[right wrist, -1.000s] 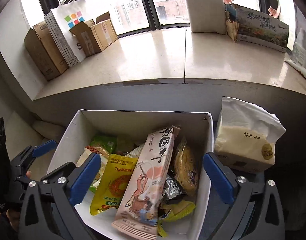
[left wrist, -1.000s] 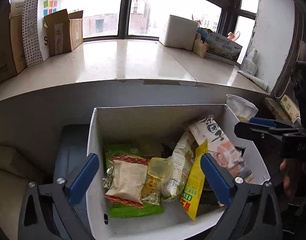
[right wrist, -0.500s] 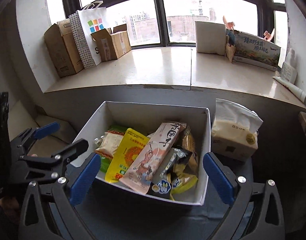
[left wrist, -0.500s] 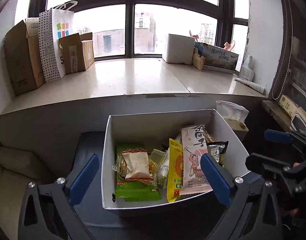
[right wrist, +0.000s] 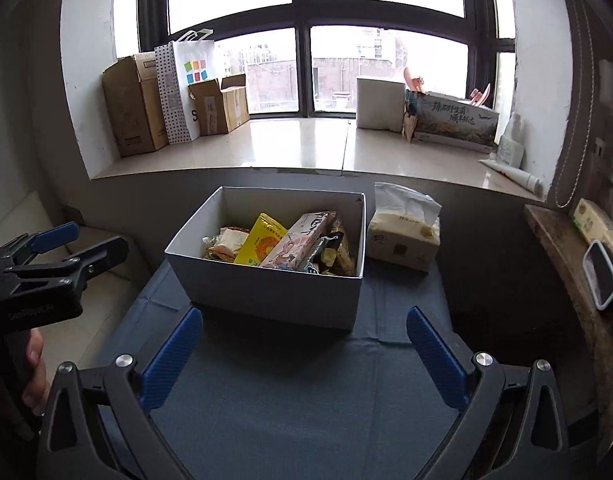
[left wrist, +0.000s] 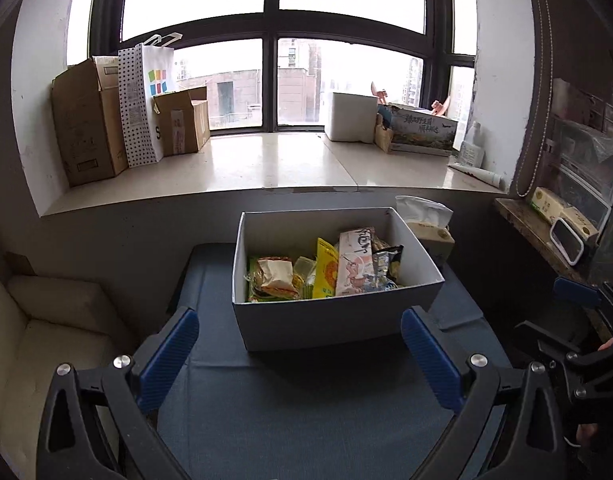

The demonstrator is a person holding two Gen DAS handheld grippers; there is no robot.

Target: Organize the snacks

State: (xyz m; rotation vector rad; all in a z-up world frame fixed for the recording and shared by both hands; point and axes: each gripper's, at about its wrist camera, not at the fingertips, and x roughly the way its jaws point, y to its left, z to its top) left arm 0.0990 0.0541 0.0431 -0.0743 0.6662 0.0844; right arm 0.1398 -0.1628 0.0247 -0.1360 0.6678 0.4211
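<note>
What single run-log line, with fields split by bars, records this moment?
left gripper: open, empty | right gripper: open, empty | snacks: all in white box | box on blue cloth | tissue pack beside box

tissue pack [right wrist: 402,236], perhaps; cardboard boxes [right wrist: 134,104].

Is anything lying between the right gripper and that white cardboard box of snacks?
No. In the right wrist view, only bare dark blue cloth lies between the open right gripper and the white cardboard box.

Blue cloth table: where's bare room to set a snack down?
Free: blue cloth between white box and both open hand-held grippers; also the windowsill middle, between cardboard boxes and foam box. Crowded: inside the box, and right beside tissue pack.
</note>
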